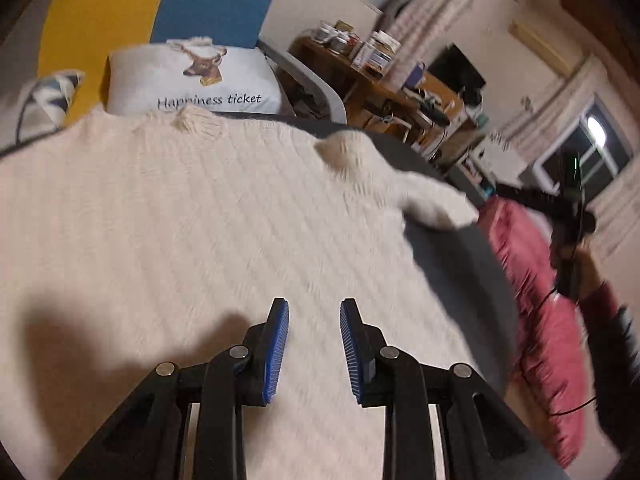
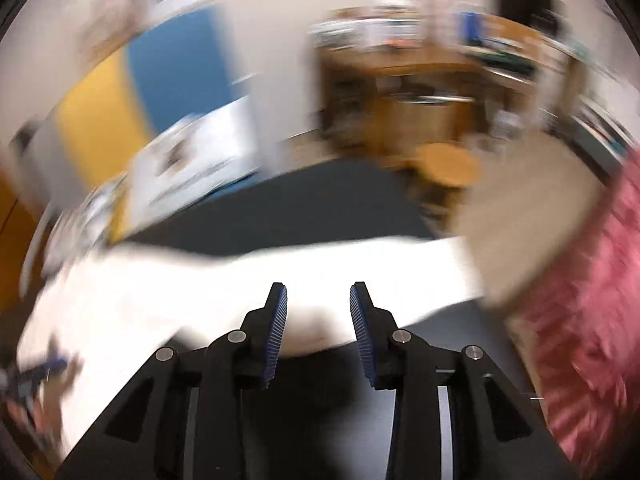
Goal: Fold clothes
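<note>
**Sweater flat on the bed, lots of ways to snag it**

The cream sweater lies spread on the bed, collar toward the deer pillow, one sleeve out toward the pink quilt. Left gripper hovers over the body, spread, holding nothing. Right gripper is spread too, its view badly blurred. Risk as I see it: pinching one knit layer, or dragging the sleeve off the bed.

The cream sweater is seen from close above by the left wrist view, facing the pillow. The sweater, pillow and desk are also seen, blurred, from the right.
</note>
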The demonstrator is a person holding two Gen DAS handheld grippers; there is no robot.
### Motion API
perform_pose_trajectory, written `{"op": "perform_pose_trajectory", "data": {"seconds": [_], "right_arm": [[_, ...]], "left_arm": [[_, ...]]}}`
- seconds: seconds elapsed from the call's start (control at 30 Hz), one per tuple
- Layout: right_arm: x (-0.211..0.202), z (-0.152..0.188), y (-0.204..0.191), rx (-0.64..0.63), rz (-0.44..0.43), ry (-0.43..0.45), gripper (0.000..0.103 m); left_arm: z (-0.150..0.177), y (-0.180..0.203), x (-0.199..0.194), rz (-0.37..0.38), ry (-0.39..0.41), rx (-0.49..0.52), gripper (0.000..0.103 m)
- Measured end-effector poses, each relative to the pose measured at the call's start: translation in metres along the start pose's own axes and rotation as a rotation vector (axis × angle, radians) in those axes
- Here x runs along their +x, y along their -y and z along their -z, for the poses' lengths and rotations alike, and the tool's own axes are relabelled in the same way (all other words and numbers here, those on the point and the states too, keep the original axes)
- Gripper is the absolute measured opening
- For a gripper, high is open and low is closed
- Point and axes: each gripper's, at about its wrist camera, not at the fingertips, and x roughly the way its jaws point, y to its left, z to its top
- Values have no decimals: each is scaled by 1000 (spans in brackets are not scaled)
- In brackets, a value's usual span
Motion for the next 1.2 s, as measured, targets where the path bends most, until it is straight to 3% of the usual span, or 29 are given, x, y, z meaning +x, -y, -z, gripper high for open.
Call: {"op": "perform_pose_trajectory", "data": {"seconds": [0.1, 0.27, 0.33, 0.4, 0.5, 0.57, 0.73, 0.93, 1.07, 1.13, 1.2], "right_arm": [[26, 21, -77, -117, -185, -46, 36], [65, 53, -173, -234, -389, -153, 36], [85, 71, -196, -266, -348, -216, 36], [110, 86, -202, -275, -287, -284, 36], [108, 91, -194, -196, -293, -239, 36], [97, 86, -192, -152, -248, -229, 36], [52, 88, -239, -274, -299, -148, 36], [59, 102, -322, -395, -308, -131, 48], [98, 112, -370, -434, -273, -157, 49], [116, 125, -379, -431, -225, -213, 49], [119, 133, -386, -426, -198, -194, 59]], "left_arm": [[13, -6, -8, -24, -18, 9, 25], [36, -35, -23, -121, -13, -19, 25], [44, -51, -28, -149, 0, -66, 25], [49, -74, -38, -118, 29, -161, 25], [46, -103, -62, -127, 98, -256, 25], [43, -129, -85, -135, 167, -334, 24], [36, -197, -145, -275, 325, -462, 24], [52, -274, -185, -555, 308, -580, 24], [75, -294, -196, -586, 302, -586, 24], [87, -303, -201, -595, 300, -585, 24], [99, -312, -206, -603, 299, -584, 23]]}}
